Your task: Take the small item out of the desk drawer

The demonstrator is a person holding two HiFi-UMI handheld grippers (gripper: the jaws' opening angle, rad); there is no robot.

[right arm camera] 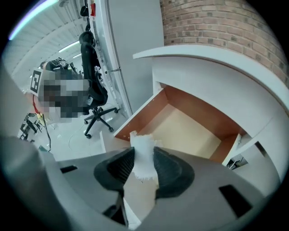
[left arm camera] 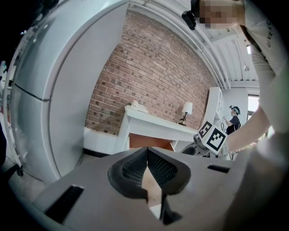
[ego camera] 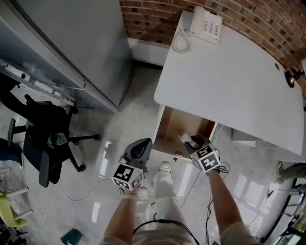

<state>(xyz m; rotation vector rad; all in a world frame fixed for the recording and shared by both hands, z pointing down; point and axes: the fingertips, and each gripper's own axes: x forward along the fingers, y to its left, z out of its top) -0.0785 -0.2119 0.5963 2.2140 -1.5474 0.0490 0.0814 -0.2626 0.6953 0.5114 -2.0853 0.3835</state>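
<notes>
Right gripper view alone: right gripper [right arm camera: 143, 164] pinching frayed white scrap [right arm camera: 143, 151] over open drawer [right arm camera: 192, 128]. Left gripper [left arm camera: 147, 155]: jaws clenched, empty.

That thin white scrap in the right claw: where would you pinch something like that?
Across its two flat faces, coming in edge-on, as the right gripper does now. The white scrap is thin, with a ragged top edge, and probably flimsy, so the broad ribbed pads suit the faces best.

The white table [ego camera: 229, 72] stands against the brick wall [ego camera: 158, 14]. A white telephone [ego camera: 206, 25] sits at its far left corner, a small lamp [left arm camera: 186, 108] near its right edge. Its wood-lined drawer [ego camera: 177, 122] stands open underneath.
</notes>
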